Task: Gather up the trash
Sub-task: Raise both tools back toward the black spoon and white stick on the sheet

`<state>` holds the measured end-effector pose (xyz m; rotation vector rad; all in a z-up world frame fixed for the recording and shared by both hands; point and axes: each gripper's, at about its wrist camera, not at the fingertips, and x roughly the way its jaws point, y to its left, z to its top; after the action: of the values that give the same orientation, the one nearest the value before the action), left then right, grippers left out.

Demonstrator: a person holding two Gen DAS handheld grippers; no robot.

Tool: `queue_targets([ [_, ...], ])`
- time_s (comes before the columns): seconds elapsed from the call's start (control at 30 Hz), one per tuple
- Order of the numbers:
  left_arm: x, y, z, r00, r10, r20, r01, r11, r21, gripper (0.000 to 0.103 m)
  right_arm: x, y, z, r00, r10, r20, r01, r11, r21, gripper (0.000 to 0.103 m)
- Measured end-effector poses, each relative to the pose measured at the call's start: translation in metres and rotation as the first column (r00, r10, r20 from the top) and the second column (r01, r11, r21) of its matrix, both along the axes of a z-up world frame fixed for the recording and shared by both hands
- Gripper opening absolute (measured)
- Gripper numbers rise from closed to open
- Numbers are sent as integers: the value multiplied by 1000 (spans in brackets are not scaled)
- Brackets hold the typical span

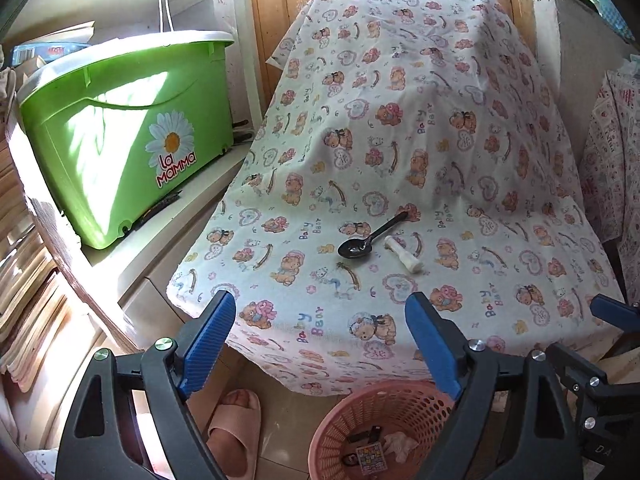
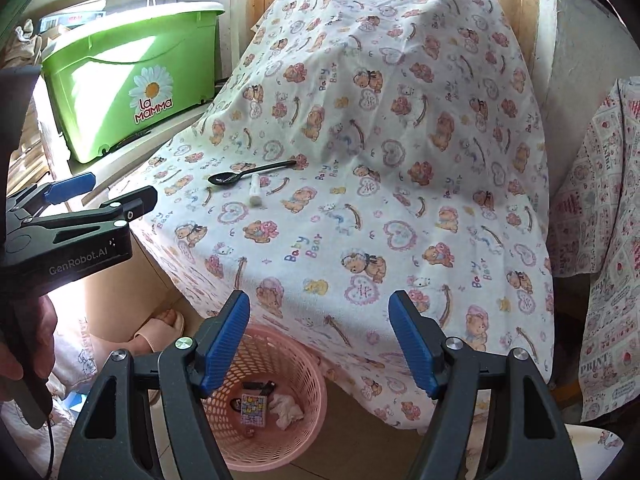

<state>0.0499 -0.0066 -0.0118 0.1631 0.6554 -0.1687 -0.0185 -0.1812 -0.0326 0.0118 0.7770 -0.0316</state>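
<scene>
A black plastic spoon (image 1: pixel 370 235) and a small white tube-like piece (image 1: pixel 403 254) lie side by side on the bear-print cloth (image 1: pixel 360 128). They also show in the right wrist view, the spoon (image 2: pixel 250 172) and the white piece (image 2: pixel 255 194). A pink mesh basket (image 1: pixel 352 412) stands on the floor in front of the cloth and holds a crumpled tissue, a small printed box and dark bits; it also shows in the right wrist view (image 2: pixel 296 360). My left gripper (image 1: pixel 320 340) is open and empty above the basket. My right gripper (image 2: pixel 320 336) is open and empty beside it.
A green "La Mamma" tub (image 1: pixel 128 128) stands on a white shelf to the left. A foot in a pink slipper (image 1: pixel 234 428) is on the floor left of the basket. Another printed cloth (image 2: pixel 600 240) hangs at the right. The left gripper's body (image 2: pixel 72 232) shows at left.
</scene>
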Motion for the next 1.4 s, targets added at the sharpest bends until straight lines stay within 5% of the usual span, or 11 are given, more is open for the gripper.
queue_targets([
  [0.4, 19, -10, 58, 993, -26, 114, 26, 1000, 3, 85, 42, -37, 52, 995, -33, 96, 33, 999, 2, 74],
  [0.67, 53, -10, 63, 996, 7, 84, -7, 1000, -7, 85, 69, -56, 78, 987, -39, 156, 35, 999, 26, 74],
  [0.83, 60, -4, 45, 998, 19, 60, -18, 1000, -15, 84, 77, -60, 65, 986, -52, 160, 47, 998, 36, 74],
  [1.03, 66, 1, 26, 1000, 24, 1, -24, 999, -34, 67, 83, -65, 36, 993, -64, 99, 61, 997, 37, 74],
  [1.23, 76, 4, 22, 998, 11, -57, -15, 997, -70, 68, 88, -71, 25, 995, -69, 73, 66, 997, 45, 74],
  [1.3, 84, 5, 20, 994, 3, -110, -14, 995, -94, 79, 90, -72, 22, 996, -70, 63, 68, 997, 45, 74],
  [1.4, 92, 11, 19, 989, 20, -147, -41, 989, -140, 82, 93, -72, 19, 996, -71, 53, 68, 997, 46, 74],
])
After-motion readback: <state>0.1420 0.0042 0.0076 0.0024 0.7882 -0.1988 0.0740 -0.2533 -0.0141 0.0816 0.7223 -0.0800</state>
